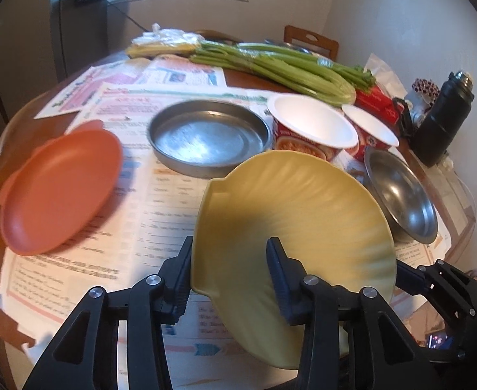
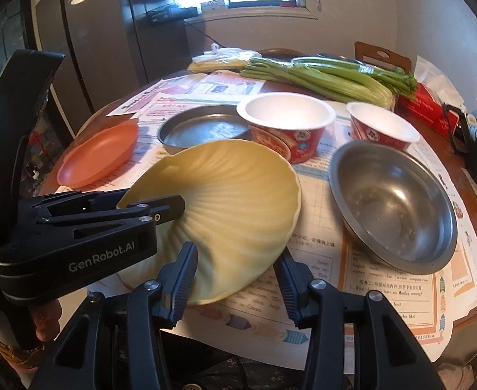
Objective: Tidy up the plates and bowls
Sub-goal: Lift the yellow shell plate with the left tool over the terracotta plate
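the yellow plate [image 1: 300, 214], a matte, shell-shaped dish with fine ribs fanning across it, sits tipped up off the paper-covered table [image 2: 384, 279], pinched at its rim by the left gripper [image 1: 228, 279], whose black ribbed pads are clamped on either side of the edge. from the right wrist view the same plate [image 2: 231, 201] lies between the fingers of the right gripper [image 2: 236, 279], which flank its near edge; its left pad seems to touch the rim, the right pad stands apart, so i cannot tell if it grips anything. to the plate's left rests a smooth orange plastic plate [image 1: 59, 191]. behind it stands a flat-bottomed, straight-walled round metal pan [image 1: 209, 136], dull grey. beside that are two white-lined paper bowls with red printed sides [image 1: 313, 126] [image 1: 368, 130]. to the right a rounded shiny stainless steel bowl [image 2: 394, 201] sits on printed worksheets. further back lie long green celery stalks [image 1: 280, 65].
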The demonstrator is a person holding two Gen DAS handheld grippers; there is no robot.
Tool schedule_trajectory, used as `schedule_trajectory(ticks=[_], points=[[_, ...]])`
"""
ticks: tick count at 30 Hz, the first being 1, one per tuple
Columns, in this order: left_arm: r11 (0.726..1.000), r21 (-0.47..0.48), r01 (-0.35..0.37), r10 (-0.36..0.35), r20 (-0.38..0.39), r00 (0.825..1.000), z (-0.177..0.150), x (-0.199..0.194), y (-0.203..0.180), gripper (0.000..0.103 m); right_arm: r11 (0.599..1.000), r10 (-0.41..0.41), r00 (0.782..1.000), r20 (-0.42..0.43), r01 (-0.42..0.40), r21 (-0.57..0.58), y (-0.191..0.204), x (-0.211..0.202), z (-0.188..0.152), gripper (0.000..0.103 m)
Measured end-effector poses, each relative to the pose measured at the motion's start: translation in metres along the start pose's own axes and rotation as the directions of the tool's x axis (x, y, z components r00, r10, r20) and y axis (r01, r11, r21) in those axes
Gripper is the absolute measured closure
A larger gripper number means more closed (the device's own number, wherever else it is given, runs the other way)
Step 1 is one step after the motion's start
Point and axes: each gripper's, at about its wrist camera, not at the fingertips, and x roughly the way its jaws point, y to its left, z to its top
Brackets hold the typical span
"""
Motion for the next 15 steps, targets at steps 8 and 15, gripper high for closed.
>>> schedule_trajectory(ticks=[8, 15], points=[[0.998, -0.063, -0.019, 0.023, 0.060, 0.998, 0.007, -0.028, 0.031, 0.058, 0.999, 0.047, 0.999, 0.019, -0.046, -0.023, 0.025, -0.005, 0.020, 0.054], [0.990, -0.142, -0.026, 0.042, 0.106, 0.994, 0.011, -0.049, 0.070, 0.058, 0.993, 0.100, 0.994, 0.034, -0.098, -0.061, 0.057, -0.007, 0.042, 0.054]])
